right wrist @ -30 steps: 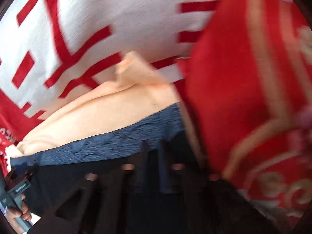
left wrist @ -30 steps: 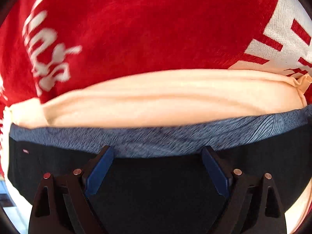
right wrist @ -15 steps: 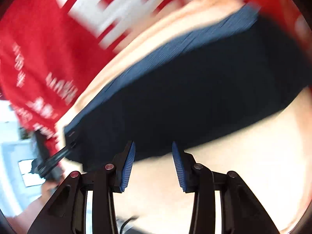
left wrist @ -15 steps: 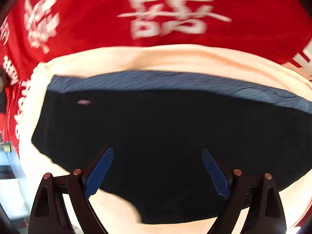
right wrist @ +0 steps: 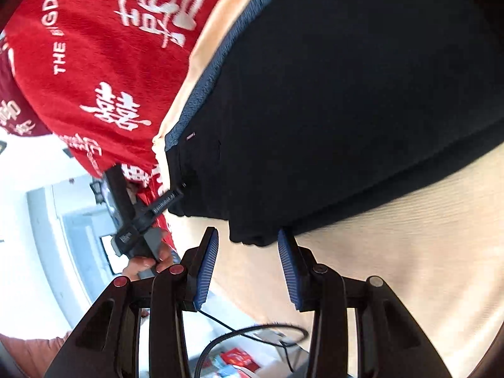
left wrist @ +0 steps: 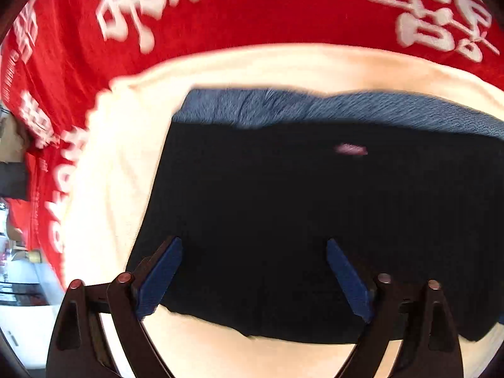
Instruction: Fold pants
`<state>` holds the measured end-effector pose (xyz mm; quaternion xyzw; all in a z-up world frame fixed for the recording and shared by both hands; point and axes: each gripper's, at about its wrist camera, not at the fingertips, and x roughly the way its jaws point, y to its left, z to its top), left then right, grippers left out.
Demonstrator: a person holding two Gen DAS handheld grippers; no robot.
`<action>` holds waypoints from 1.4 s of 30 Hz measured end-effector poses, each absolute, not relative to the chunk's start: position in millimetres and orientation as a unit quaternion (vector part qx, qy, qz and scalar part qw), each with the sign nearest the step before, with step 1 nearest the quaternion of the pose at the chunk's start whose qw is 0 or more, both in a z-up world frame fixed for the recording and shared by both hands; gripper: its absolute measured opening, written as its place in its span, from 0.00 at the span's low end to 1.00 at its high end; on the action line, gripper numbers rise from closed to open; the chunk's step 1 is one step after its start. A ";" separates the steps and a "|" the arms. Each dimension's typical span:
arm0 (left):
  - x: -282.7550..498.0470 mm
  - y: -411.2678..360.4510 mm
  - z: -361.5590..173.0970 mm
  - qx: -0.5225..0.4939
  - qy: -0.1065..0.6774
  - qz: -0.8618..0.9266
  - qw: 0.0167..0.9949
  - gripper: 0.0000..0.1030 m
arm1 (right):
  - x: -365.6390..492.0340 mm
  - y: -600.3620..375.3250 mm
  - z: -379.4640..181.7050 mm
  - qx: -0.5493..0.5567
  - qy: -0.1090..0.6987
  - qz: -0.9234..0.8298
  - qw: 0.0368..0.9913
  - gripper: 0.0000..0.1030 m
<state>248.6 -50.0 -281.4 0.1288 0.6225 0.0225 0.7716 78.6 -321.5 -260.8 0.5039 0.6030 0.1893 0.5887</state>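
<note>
The black pants (left wrist: 299, 214) lie folded in a flat block with a blue-grey waistband (left wrist: 315, 107) along the far edge, on a cream cloth (left wrist: 110, 163). My left gripper (left wrist: 253, 255) is open and empty, hovering over the near part of the pants. In the right wrist view the pants (right wrist: 346, 94) fill the upper right. My right gripper (right wrist: 247, 245) is open and empty, its fingertips at the pants' near corner. The left gripper (right wrist: 176, 193) shows there at the pants' left edge.
A red blanket with white characters (left wrist: 252, 9) lies beyond the cream cloth (right wrist: 393, 252). A black cable (right wrist: 252, 334) hangs below the bed edge, with floor clutter (right wrist: 236, 359) under it.
Both grippers have drawn back from the waistband. The right gripper was shut a second ago and is now open. The folded pants now lie flat and in full view.
</note>
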 end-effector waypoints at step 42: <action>210.4 -148.9 -269.6 0.104 0.636 -0.131 0.753 1.00 | 94.8 -452.6 -192.9 0.287 0.616 0.064 0.731 0.29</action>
